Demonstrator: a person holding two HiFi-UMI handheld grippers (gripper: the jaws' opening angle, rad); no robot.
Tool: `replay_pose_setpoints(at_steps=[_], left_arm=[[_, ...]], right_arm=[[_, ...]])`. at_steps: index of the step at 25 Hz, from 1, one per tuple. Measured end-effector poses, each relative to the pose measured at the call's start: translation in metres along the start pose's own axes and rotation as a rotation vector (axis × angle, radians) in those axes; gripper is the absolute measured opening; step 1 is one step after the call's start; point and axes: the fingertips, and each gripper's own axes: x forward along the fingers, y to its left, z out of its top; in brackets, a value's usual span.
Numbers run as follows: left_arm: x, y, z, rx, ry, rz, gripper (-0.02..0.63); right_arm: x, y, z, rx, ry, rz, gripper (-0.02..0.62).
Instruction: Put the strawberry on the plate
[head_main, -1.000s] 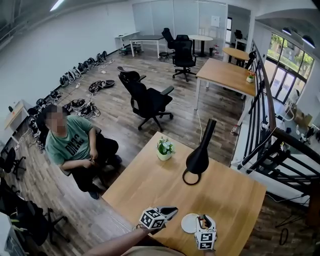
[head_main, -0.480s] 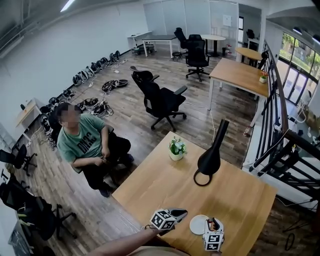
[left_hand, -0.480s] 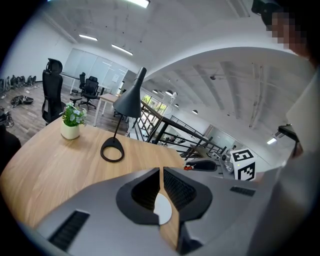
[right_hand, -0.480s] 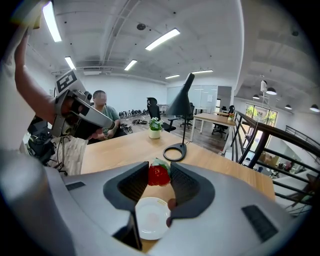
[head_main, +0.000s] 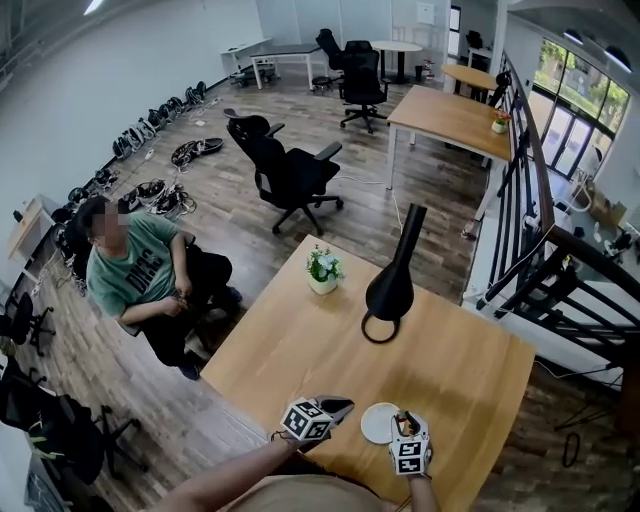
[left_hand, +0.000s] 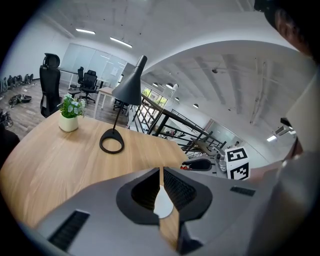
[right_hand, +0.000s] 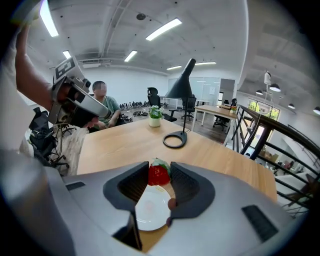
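A glossy red strawberry (right_hand: 157, 176) is clamped in the right gripper's (right_hand: 159, 170) ribbed jaws at the rim of a round white plate (right_hand: 150, 207). The left gripper's (left_hand: 161, 172) jaws are seen nearly closed and empty.

In the head view the strawberry (head_main: 406, 419) is only a red speck at the tip of the right claw (head_main: 403, 416), too small to tell how it sits there. That claw covers the right edge of the plate (head_main: 377, 423). The left forearm (head_main: 220, 483) is cut off by the bottom edge. In the right gripper view the jaw bodies hide the plate's near rim and sides. In the left gripper view the plate shows only as a white sliver through the slit of the left claw (left_hand: 161, 171).
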Motion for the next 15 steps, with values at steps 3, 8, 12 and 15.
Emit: replay_pose_setpoints(at_steps=[3,8,12,15], left_arm=[[0.006,-0.003,-0.006,-0.004,0.02,-0.008,0.006],[0.011,0.001,-0.016,-0.008,0.043,-0.009,0.006],[0.013,0.001,-0.021,-0.017,0.052,-0.004,0.006],[0.014,0.002,-0.026,-0.023,0.066,-0.001,0.006]], right_arm=[[0.006,-0.003,-0.021,-0.011,0.056,-0.002,0.14],[0.023,0.002,-0.049,-0.009,0.129,0.021,0.14],[0.04,0.009,-0.077,-0.001,0.18,0.058,0.14],[0.052,0.012,-0.094,0.006,0.221,0.076,0.14]])
